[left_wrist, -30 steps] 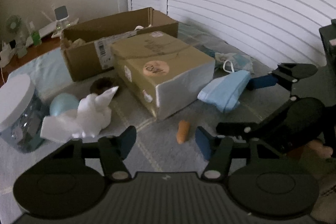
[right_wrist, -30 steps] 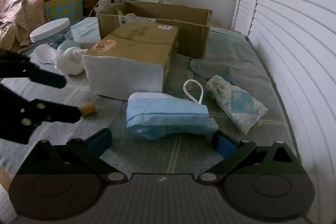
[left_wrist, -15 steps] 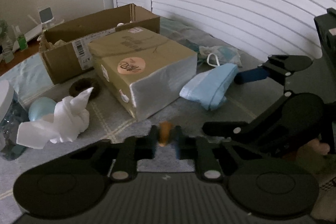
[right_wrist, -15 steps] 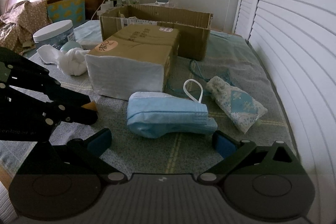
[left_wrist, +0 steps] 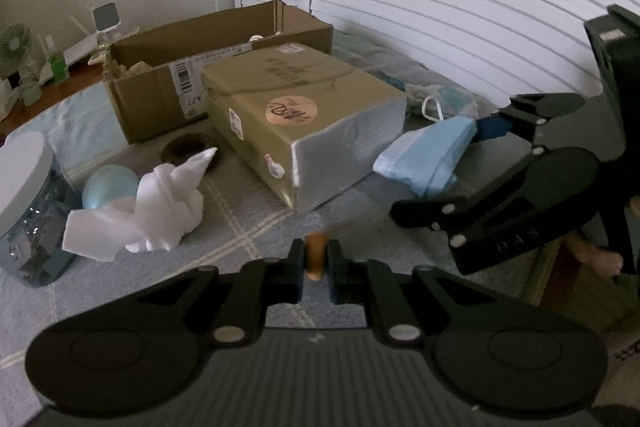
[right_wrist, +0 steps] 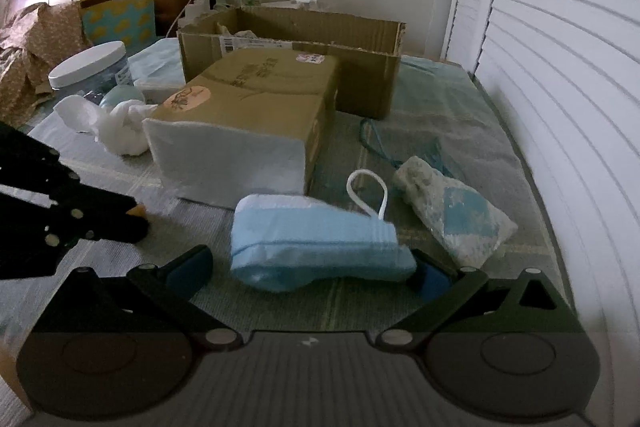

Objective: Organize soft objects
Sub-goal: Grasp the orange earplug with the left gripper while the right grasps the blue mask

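Note:
My left gripper point(left_wrist: 316, 261) is shut on a small orange foam piece point(left_wrist: 315, 254), low over the grey checked mat. From the right wrist view only the orange tip point(right_wrist: 137, 211) shows past the left gripper's black fingers point(right_wrist: 120, 223). My right gripper point(right_wrist: 308, 267) stands open around a blue stack of face masks point(right_wrist: 316, 239), its right pad against the stack's end and its left pad apart from it. The same stack point(left_wrist: 428, 151) lies right of the tissue pack in the left wrist view. A knotted white cloth point(left_wrist: 160, 211) lies at the left.
A wrapped tissue pack point(left_wrist: 304, 119) sits mid-mat before an open cardboard box point(left_wrist: 216, 67). A white-lidded jar point(left_wrist: 20, 183), a pale blue ball point(left_wrist: 108, 185) and a dark ring point(left_wrist: 186, 149) lie left. A patterned pouch point(right_wrist: 452, 211) rests by the louvred doors point(right_wrist: 560, 67).
My left gripper went from open to shut on the orange foam piece, after shifting over it. The right gripper edged closer around the mask stack and stays open.

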A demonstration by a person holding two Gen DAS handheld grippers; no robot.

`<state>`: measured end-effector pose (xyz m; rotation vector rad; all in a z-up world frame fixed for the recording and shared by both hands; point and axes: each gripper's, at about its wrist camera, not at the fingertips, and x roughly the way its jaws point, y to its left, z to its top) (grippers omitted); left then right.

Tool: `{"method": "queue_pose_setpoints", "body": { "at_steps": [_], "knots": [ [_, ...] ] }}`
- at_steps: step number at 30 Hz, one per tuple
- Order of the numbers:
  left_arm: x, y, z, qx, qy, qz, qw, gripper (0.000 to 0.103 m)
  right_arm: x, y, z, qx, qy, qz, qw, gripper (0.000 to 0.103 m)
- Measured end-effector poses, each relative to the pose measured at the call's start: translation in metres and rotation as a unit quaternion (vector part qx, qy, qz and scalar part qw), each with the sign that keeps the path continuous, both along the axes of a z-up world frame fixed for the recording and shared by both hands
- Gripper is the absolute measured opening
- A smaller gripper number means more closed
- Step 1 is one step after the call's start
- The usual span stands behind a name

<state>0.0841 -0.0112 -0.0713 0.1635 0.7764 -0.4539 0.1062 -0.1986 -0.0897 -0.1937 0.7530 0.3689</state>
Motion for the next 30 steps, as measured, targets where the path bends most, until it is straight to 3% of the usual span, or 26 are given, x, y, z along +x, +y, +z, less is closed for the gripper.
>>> {"method": "queue_pose_setpoints", "body": {
  "at_steps": [11,14,21,30],
  "knots": [
    [0.001,0.000,0.000,-0.002,0.001,0.000,1.0000,0.009,0.000,0.005,0.006,-0.004,-0.023,-0.015,1.000,0.102],
    [0.001,0.000,0.000,-0.001,0.001,-0.001,1.0000,0.009,0.000,0.005,0.010,-0.001,-0.023,-0.014,1.000,0.099],
    [0.004,0.000,0.002,0.000,0.012,-0.006,0.9999,0.009,-0.002,0.003,0.014,-0.004,-0.010,-0.018,1.000,0.077],
    [-0.002,0.005,0.018,0.008,0.004,-0.024,0.9997,0.009,-0.015,-0.001,0.034,-0.010,-0.010,-0.024,1.000,0.068]
  ]
}}
